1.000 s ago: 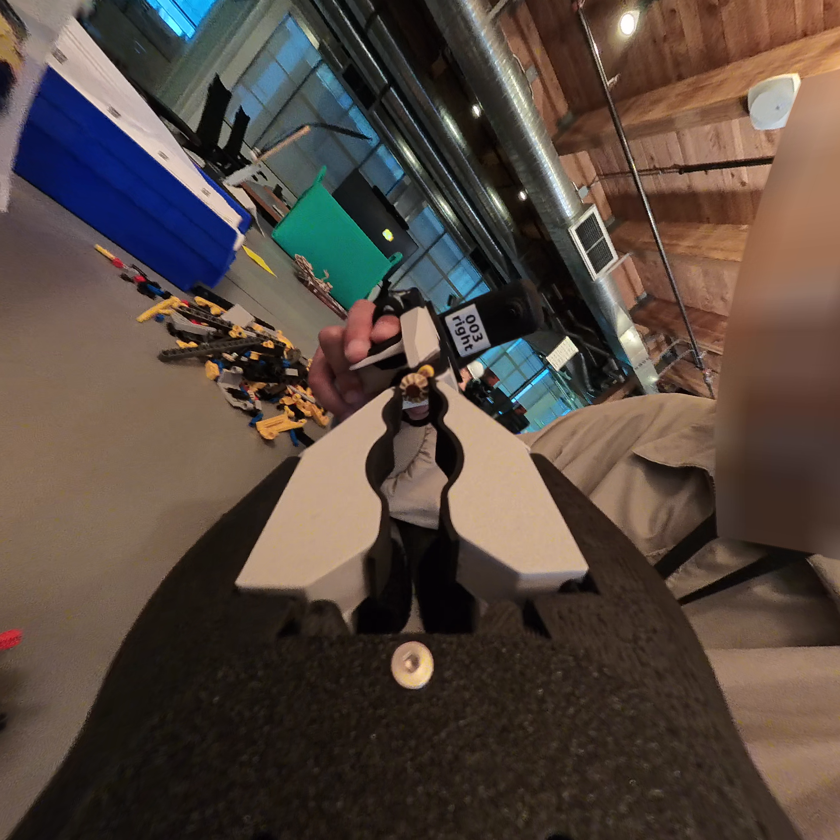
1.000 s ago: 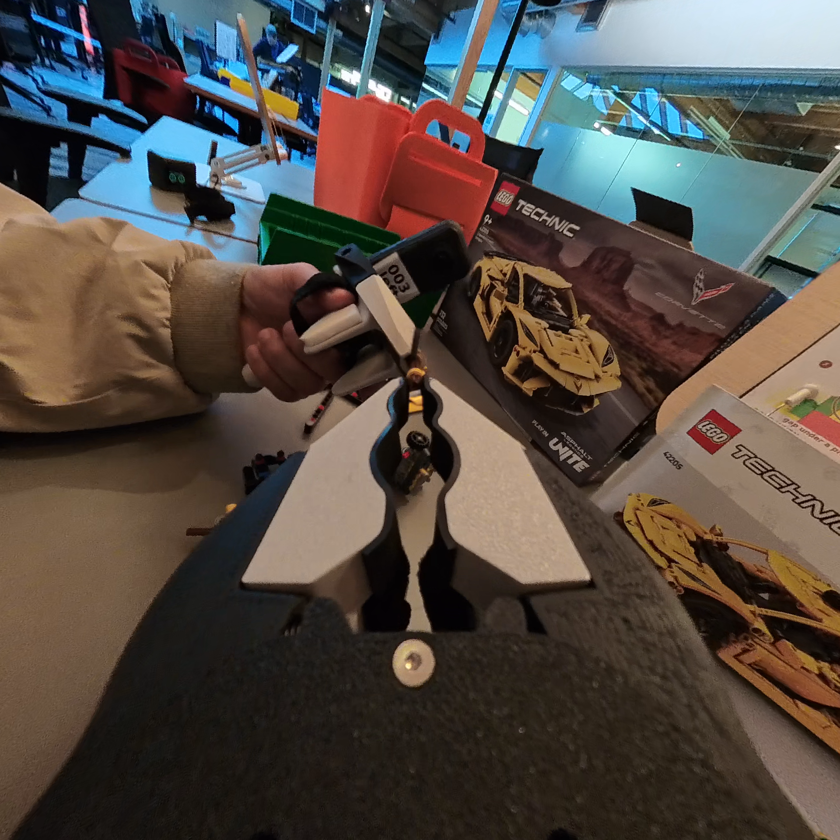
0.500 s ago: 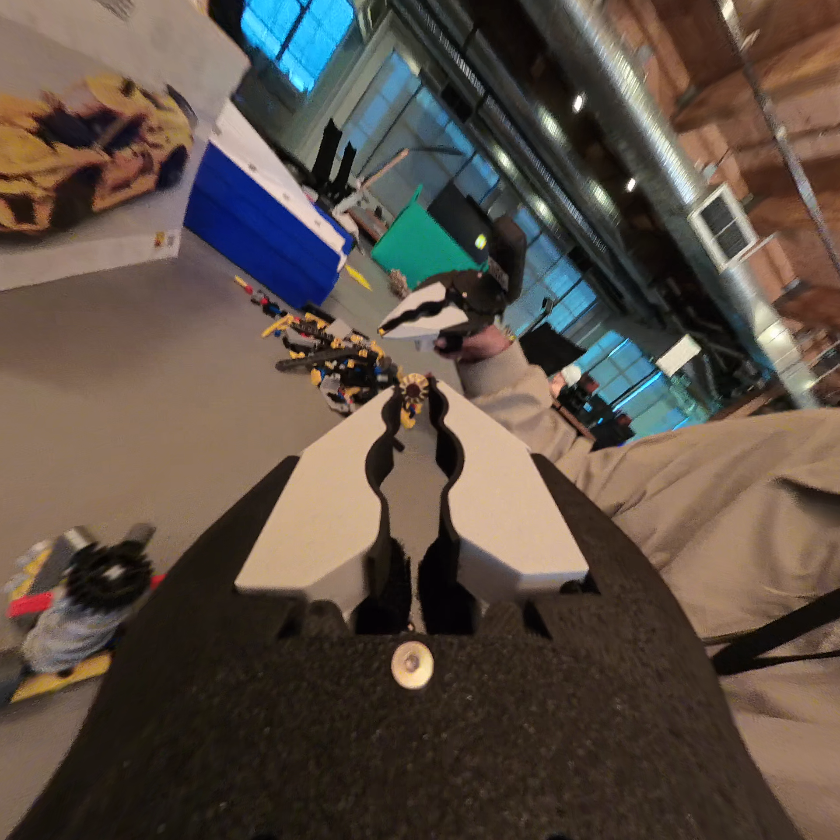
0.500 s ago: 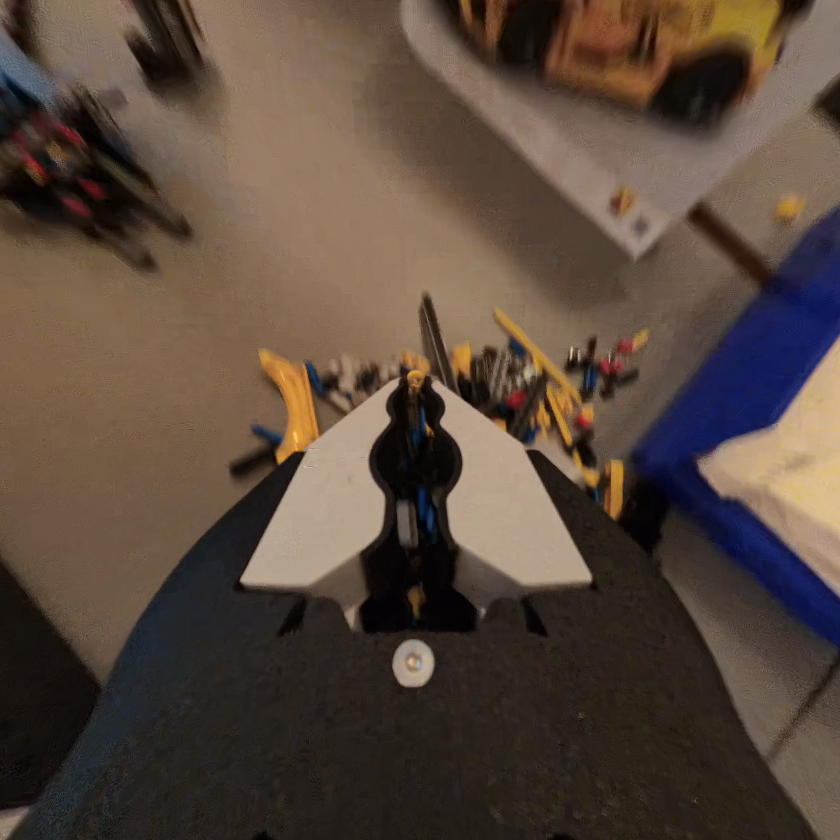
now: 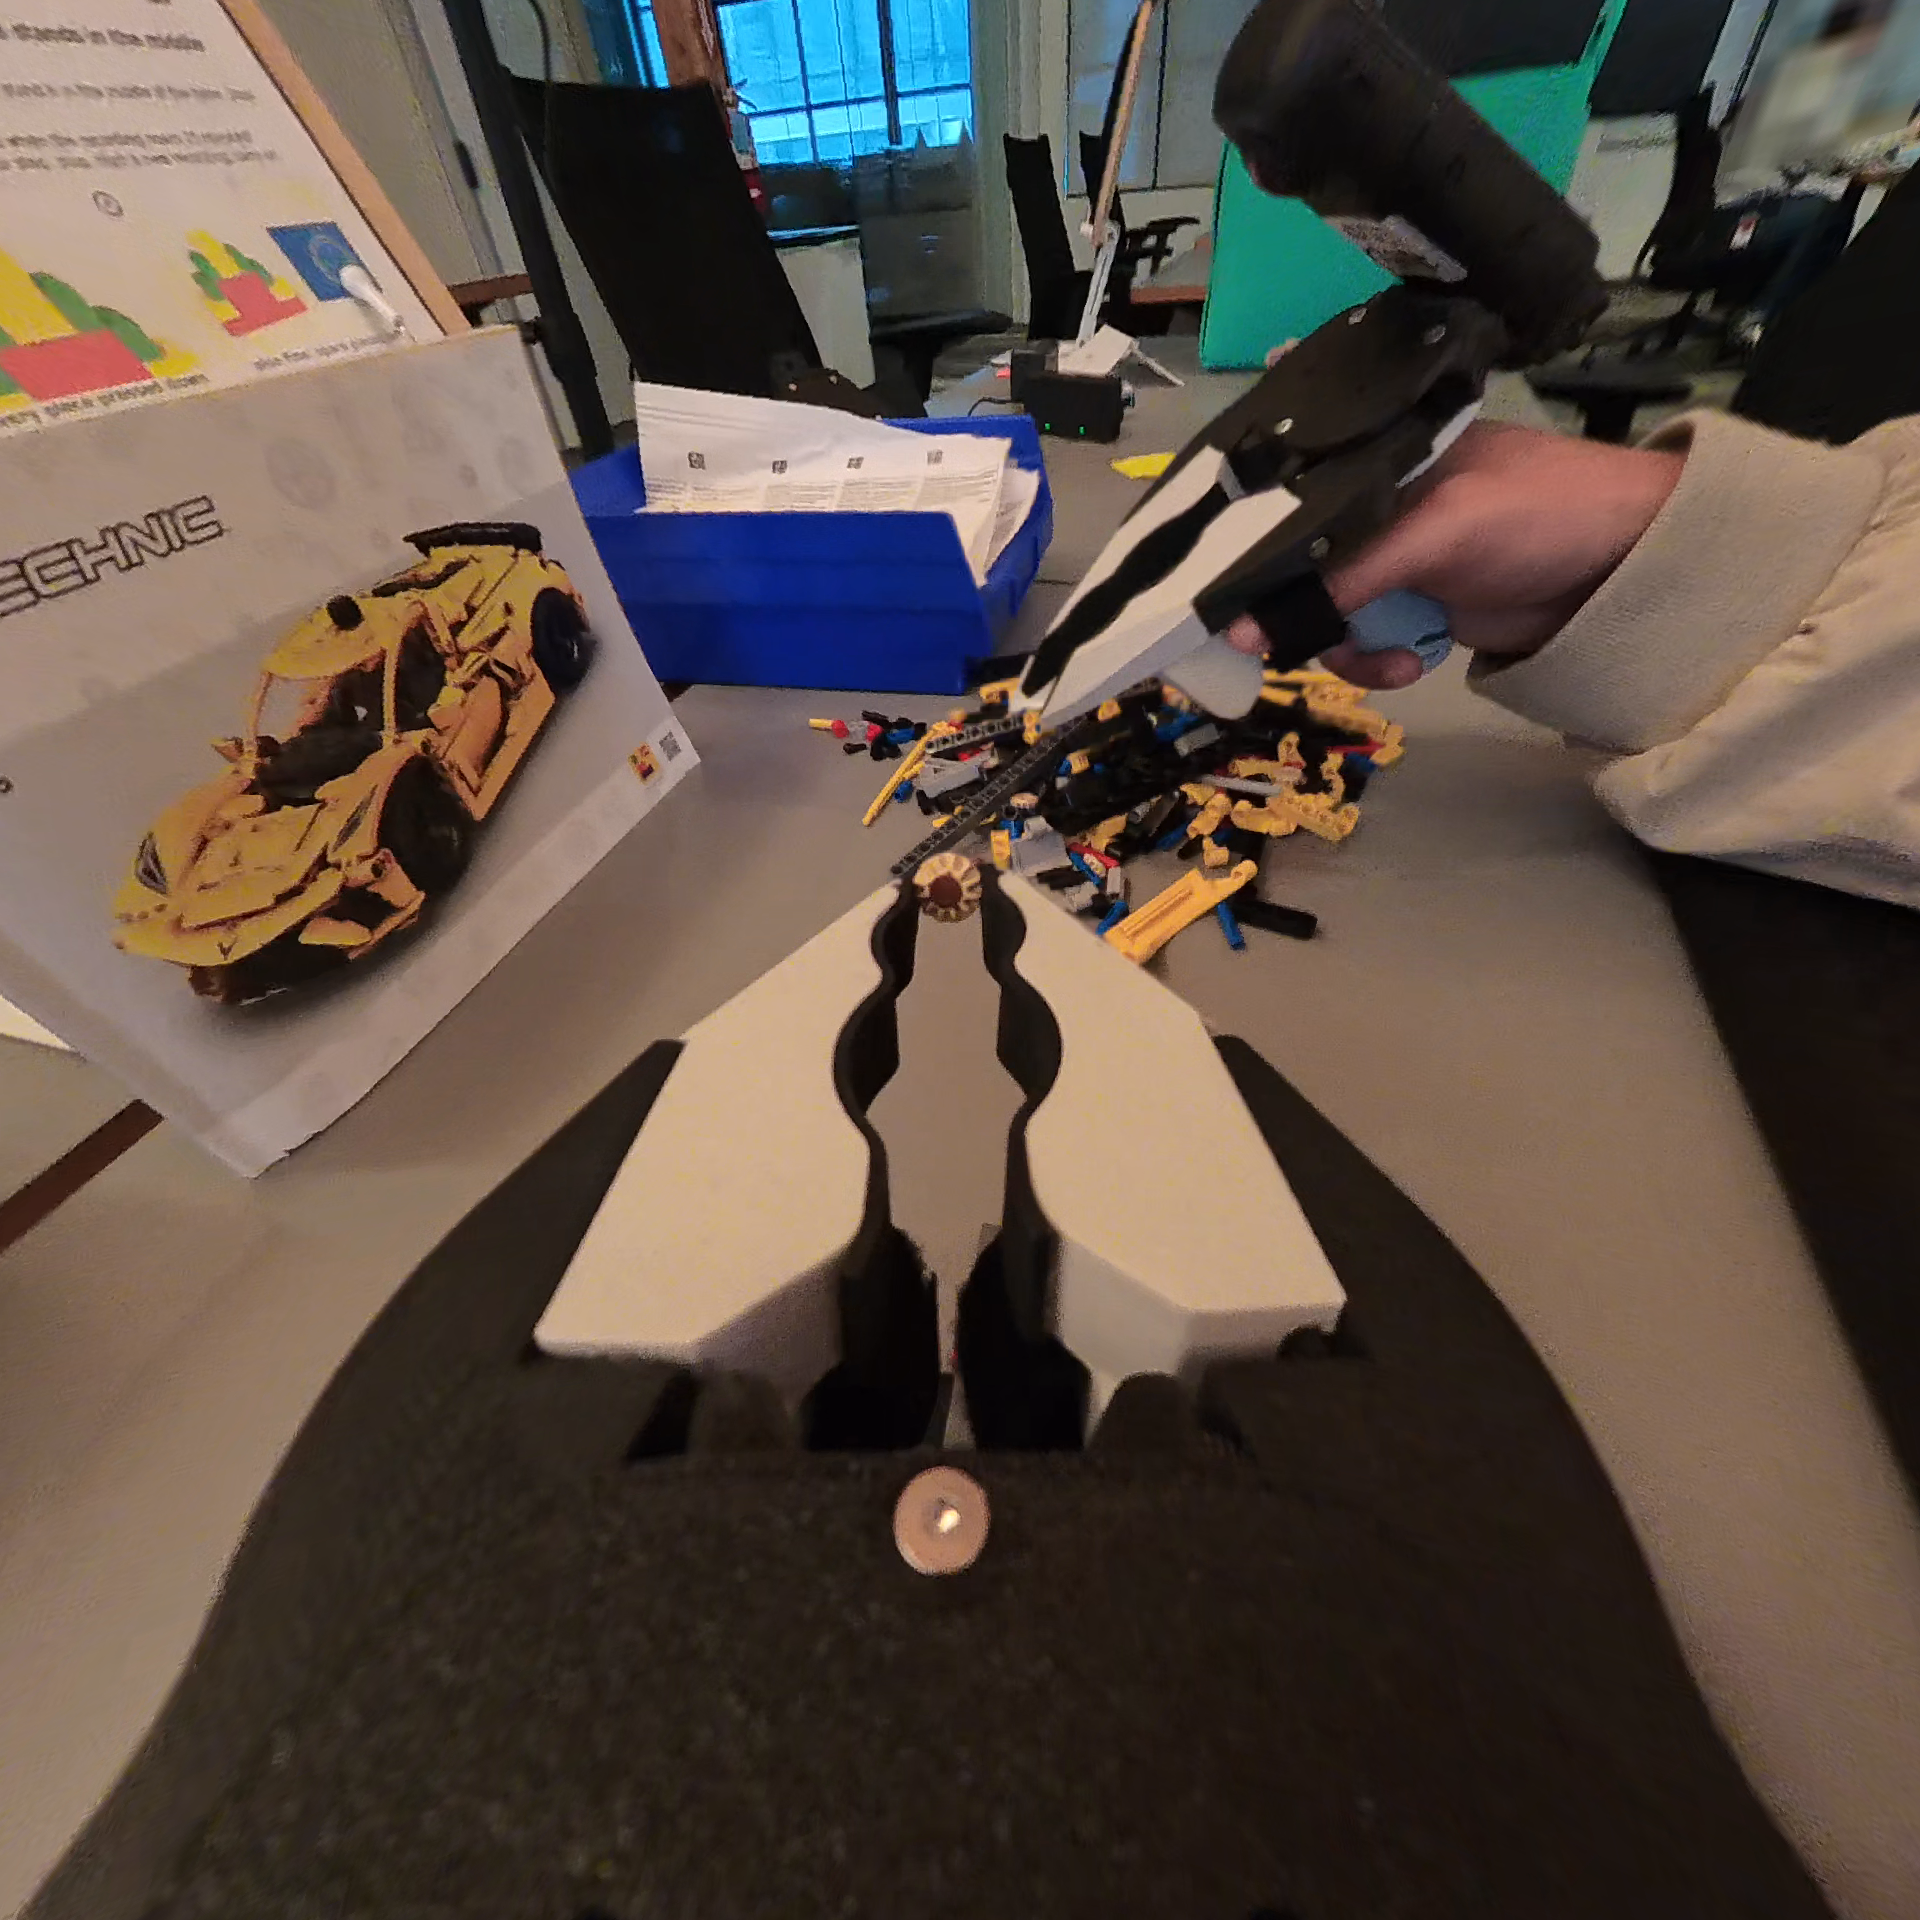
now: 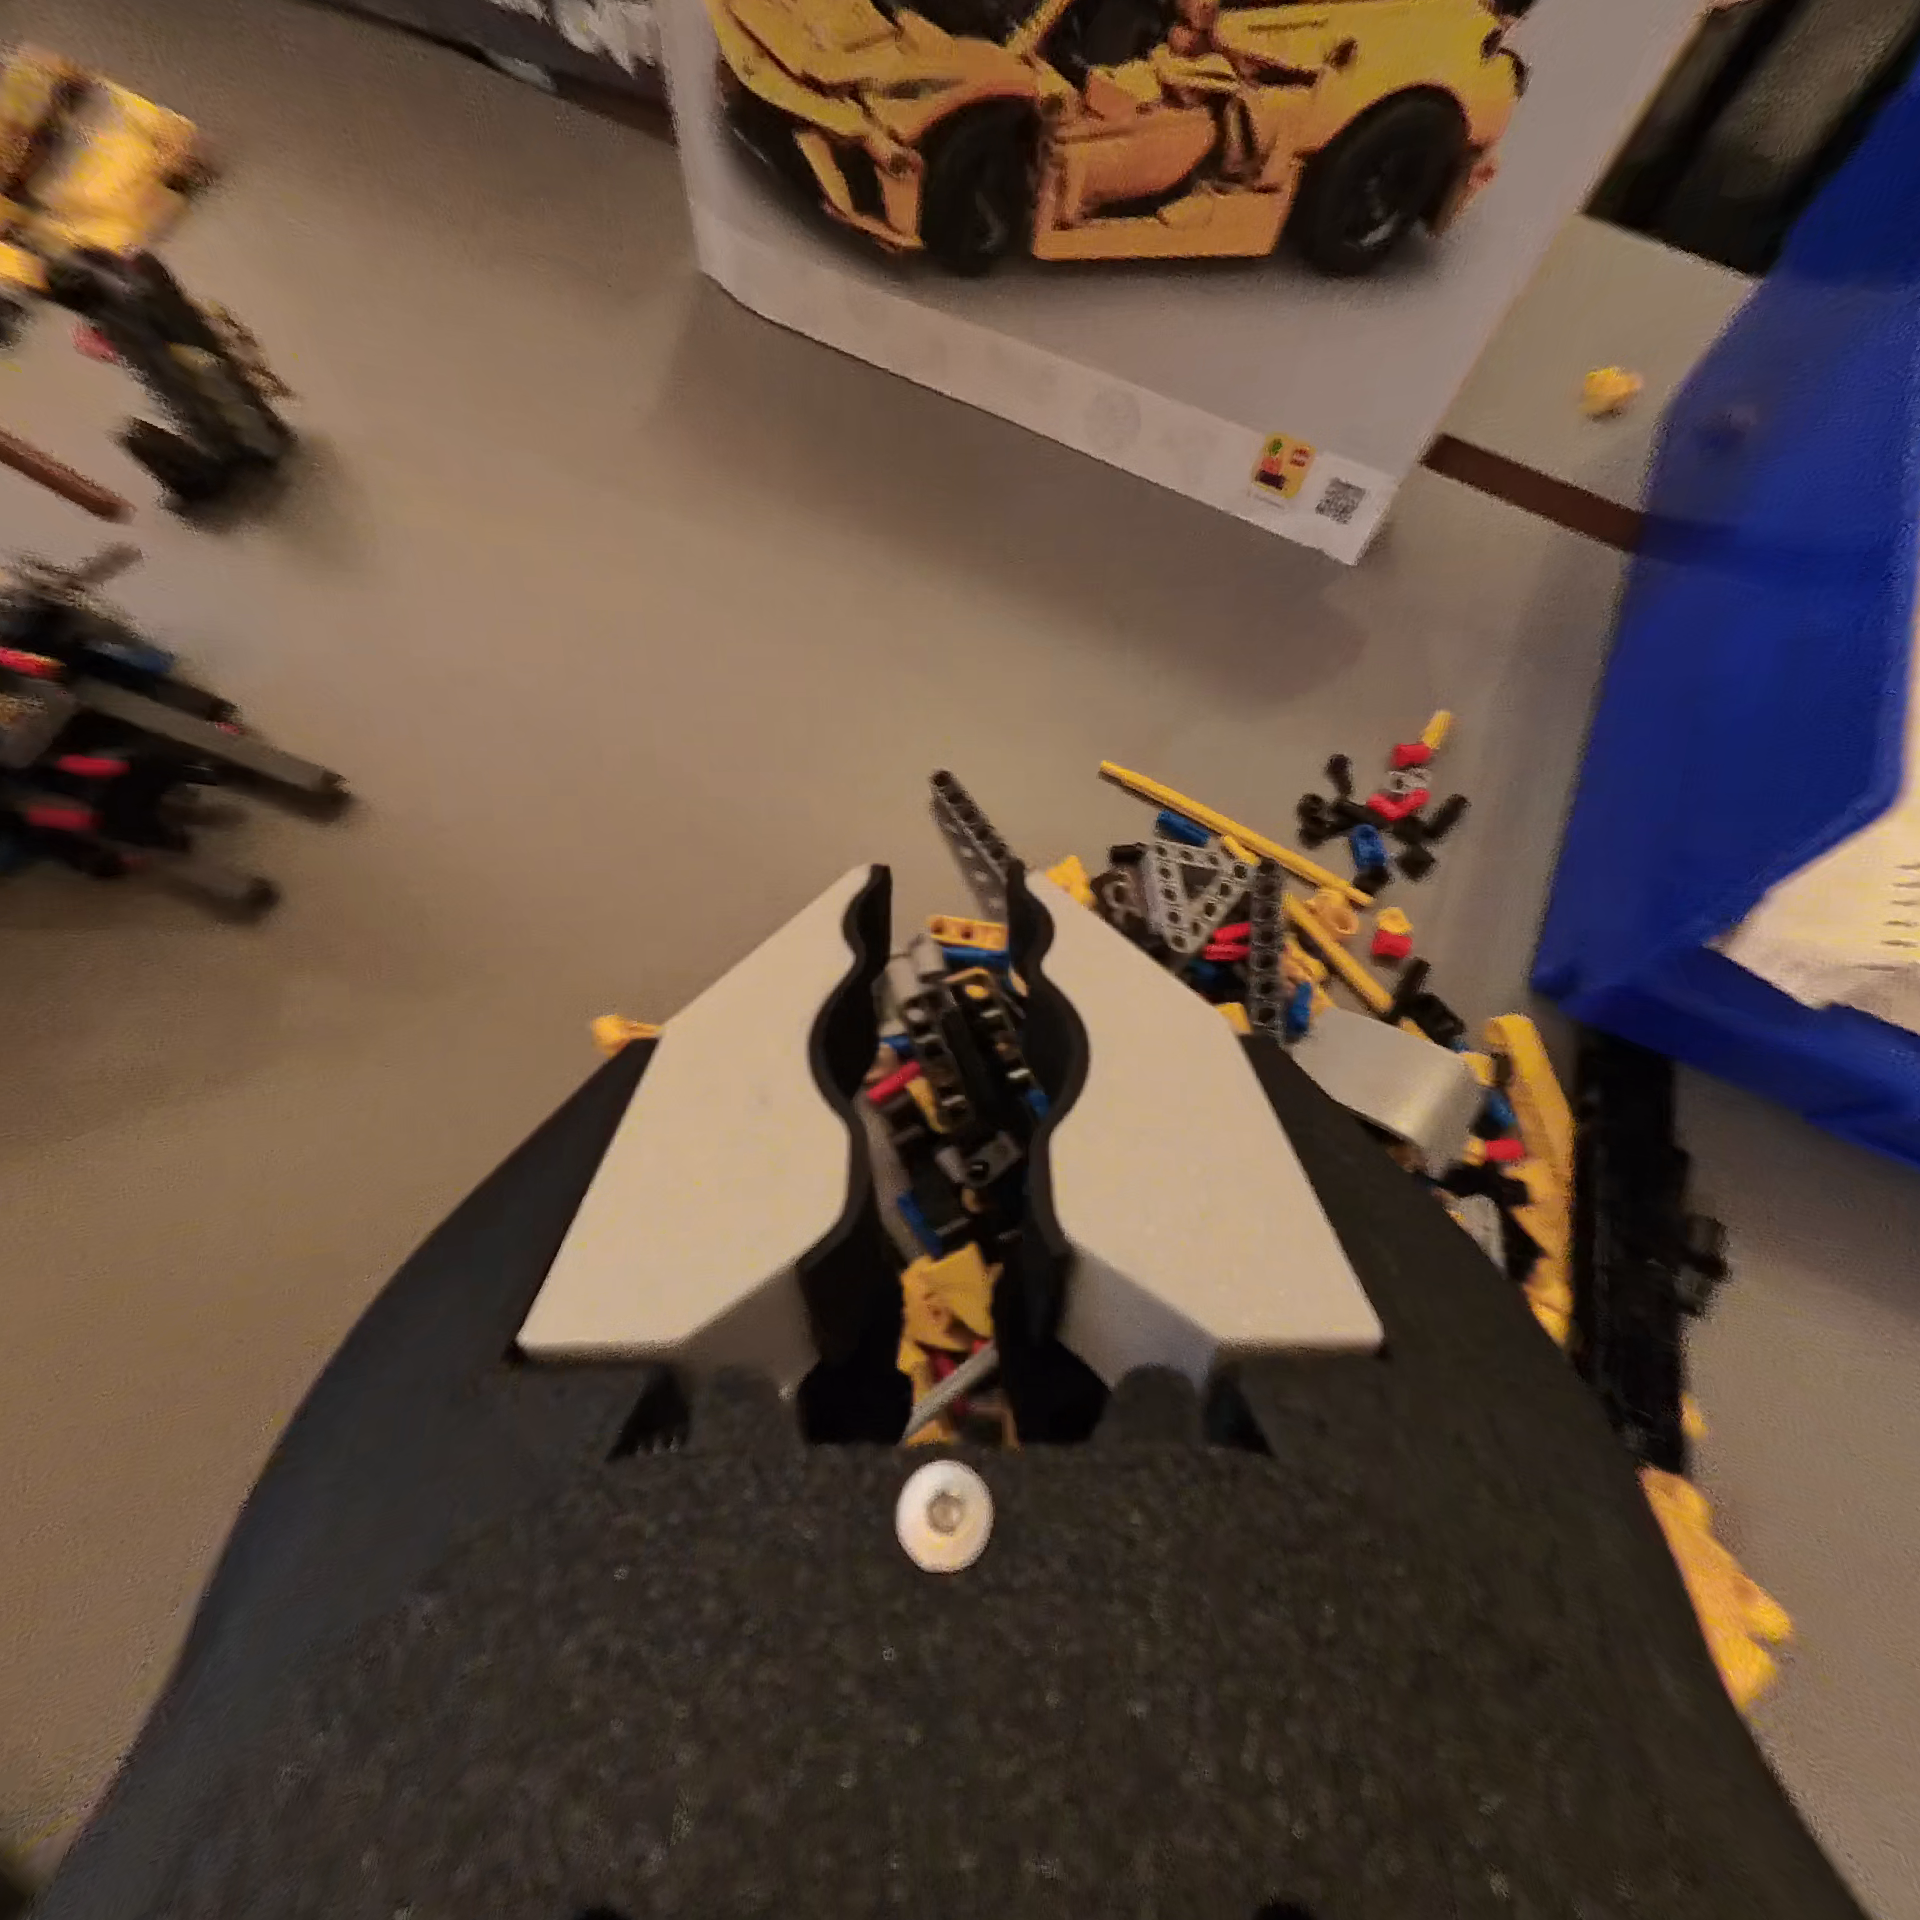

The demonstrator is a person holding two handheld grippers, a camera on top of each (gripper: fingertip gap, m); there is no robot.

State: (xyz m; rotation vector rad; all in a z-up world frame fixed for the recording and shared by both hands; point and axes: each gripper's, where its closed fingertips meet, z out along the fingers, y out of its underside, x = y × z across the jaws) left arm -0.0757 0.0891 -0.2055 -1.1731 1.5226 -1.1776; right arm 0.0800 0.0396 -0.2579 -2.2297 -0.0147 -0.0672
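My left gripper [image 5: 943, 891] is shut on a small tan gear [image 5: 943, 885] with a dark brown centre, pinched at the very fingertips above the grey table [image 5: 623, 935]. Just beyond it lies a pile of loose yellow, black, blue and grey building pieces [image 5: 1143, 790]. My right gripper [image 6: 951, 883] is open and hovers right over that pile [image 6: 1226, 914], pointing down. Pieces show through the gap between its fingers, but nothing is pinched. The left wrist view also shows the right gripper [image 5: 1039, 701], held by a hand, with its tips just above the pile's far side.
A booklet showing a yellow car [image 5: 312, 727] stands left of the pile and also appears in the right wrist view [image 6: 1091, 208]. A blue bin with papers [image 5: 831, 592] sits behind the pile. Partly built assemblies [image 6: 104, 748] lie at the left. A beige sleeve [image 5: 1714, 675] rests at the right. The tips of one gripper are about 20 cm away from the tips of the other. Both grippers' tips are roughly 25 cm from the yellow car [image 5: 312, 727].
Both grippers swung from meeting in mid-air down towards the table. The right gripper moved over the pile and opened; the small yellow piece at its tips is gone. The left keeps the gear.
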